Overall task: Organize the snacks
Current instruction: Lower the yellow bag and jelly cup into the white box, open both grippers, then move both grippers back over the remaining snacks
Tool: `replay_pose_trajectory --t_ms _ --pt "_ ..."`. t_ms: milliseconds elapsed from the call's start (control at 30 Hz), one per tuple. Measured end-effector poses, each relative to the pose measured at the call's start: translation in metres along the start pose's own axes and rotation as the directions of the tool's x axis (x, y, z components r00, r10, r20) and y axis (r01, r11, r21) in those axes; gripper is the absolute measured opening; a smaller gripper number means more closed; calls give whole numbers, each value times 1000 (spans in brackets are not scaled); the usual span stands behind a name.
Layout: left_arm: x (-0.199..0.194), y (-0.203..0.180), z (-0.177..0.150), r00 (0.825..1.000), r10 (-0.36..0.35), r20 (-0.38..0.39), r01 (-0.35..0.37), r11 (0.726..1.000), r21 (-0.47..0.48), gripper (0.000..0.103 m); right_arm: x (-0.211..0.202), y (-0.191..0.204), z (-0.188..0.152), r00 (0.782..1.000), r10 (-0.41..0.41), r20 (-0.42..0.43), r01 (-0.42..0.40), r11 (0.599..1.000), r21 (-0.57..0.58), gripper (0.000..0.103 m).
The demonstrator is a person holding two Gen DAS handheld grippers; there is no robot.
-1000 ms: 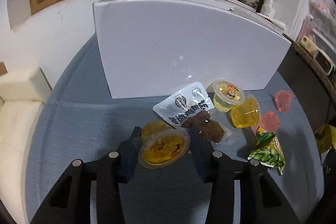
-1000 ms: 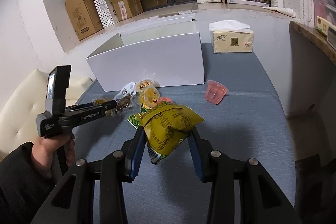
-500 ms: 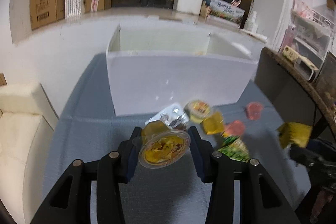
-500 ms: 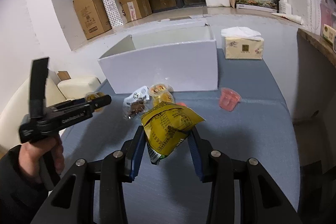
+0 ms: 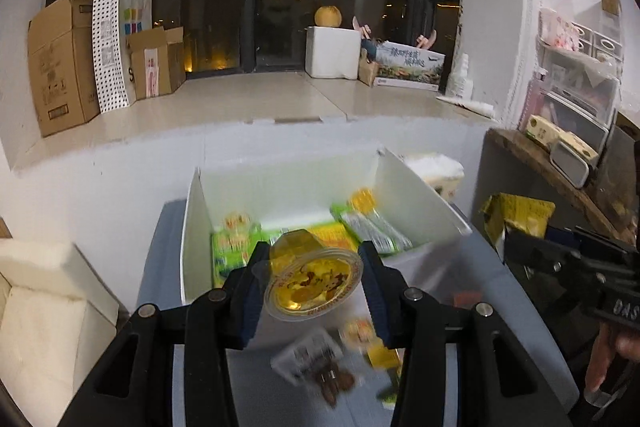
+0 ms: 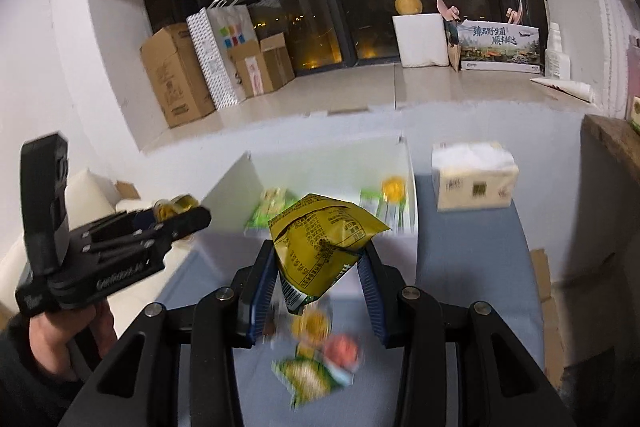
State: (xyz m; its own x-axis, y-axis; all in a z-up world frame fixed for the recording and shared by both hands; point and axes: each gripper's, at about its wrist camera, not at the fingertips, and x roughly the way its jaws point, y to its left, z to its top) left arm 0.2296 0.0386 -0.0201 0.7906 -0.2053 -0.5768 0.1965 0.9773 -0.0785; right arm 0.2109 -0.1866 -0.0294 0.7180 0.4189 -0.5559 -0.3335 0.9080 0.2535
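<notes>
Ahead of and below both grippers sits the white box (image 5: 316, 187): left gripper (image 5: 314, 281) clamps a jelly cup (image 5: 312, 277) nearest its rim, right gripper (image 6: 316, 263) pinches a yellow packet (image 6: 320, 231).

"臻品野生菌 顺丰鲜达" on printed box (image 6: 498, 47)
</notes>
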Motion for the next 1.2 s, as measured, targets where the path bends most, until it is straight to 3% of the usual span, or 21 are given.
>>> replay_pose_trajectory --t_ms 167,333,367,400,433,700,967,1200 --pt "44 17 26 999 35 -36 -35 999 0 49 45 -13 32 999 -18 -39 19 1000 16 44" --pt "87 33 19 989 68 -128 -71 997 -17 50 85 -21 41 994 -46 -97 46 999 -2 46" --pt "90 37 16 988 71 -135 -76 997 -30 60 89 -21 40 993 -64 -100 64 998 -10 58" --pt "93 40 13 987 72 -143 -79 996 -46 73 92 -22 38 992 -76 -100 75 997 -10 85" --pt "95 45 8 986 78 -146 -88 994 -68 103 92 -24 36 993 -73 -91 73 997 0 94" --pt "86 46 1 989 69 -129 -81 993 -84 103 80 -27 24 994 -46 -101 47 999 14 100" --pt "29 16 1 995 75 -71 -76 997 -12 103 21 -13 7 999 -32 -26 31 999 -26 103" --pt "-23 -13 -19 997 62 -47 -60 998 27 103 -26 -4 -29 999 -21 -28 21 1000 -13 103"
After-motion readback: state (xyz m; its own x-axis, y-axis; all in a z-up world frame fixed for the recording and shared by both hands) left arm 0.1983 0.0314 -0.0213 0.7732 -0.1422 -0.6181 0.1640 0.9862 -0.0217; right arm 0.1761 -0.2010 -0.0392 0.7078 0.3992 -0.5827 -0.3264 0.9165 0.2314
